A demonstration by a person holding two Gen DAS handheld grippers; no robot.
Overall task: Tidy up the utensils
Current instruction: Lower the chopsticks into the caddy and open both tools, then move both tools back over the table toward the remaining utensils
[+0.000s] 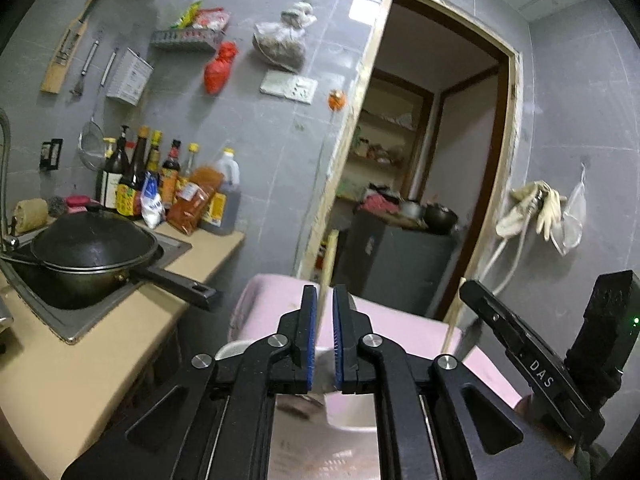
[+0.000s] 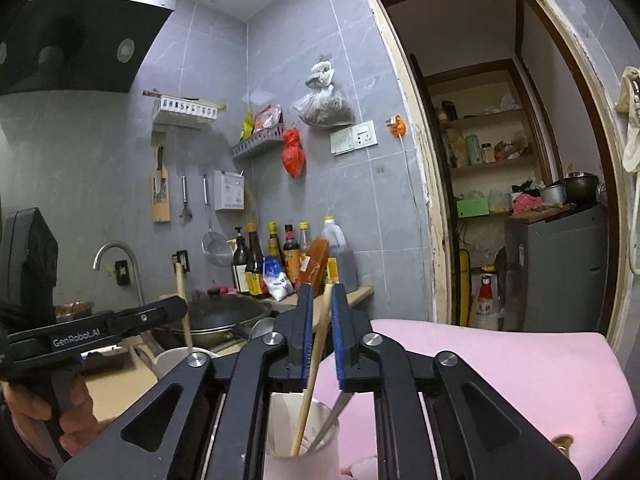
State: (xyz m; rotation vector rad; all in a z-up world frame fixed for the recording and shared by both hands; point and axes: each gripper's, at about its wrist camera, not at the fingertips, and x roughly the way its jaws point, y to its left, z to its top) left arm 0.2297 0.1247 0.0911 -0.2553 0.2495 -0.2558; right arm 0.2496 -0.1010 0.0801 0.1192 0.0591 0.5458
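Chopsticks [image 2: 316, 360] are leaning in a white cup [image 2: 304, 440] at the near left edge of the pink cloth-covered surface [image 2: 500, 360], one wooden stick passing up between the right gripper's [image 2: 319, 300] blue pads, which are standing slightly apart and not visibly pressing it. Beside it, the left gripper [image 1: 325, 292] is hovering with jaws narrowly parted and a second cup [image 2: 176, 360] is sitting by the sink [image 1: 60, 316].

Black wok [image 1: 94, 254] in the sink at nine o'clock, sauce bottles [image 1: 160, 176] behind it on the worktop [image 1: 80, 368], doorway [image 1: 432, 152] at one o'clock.
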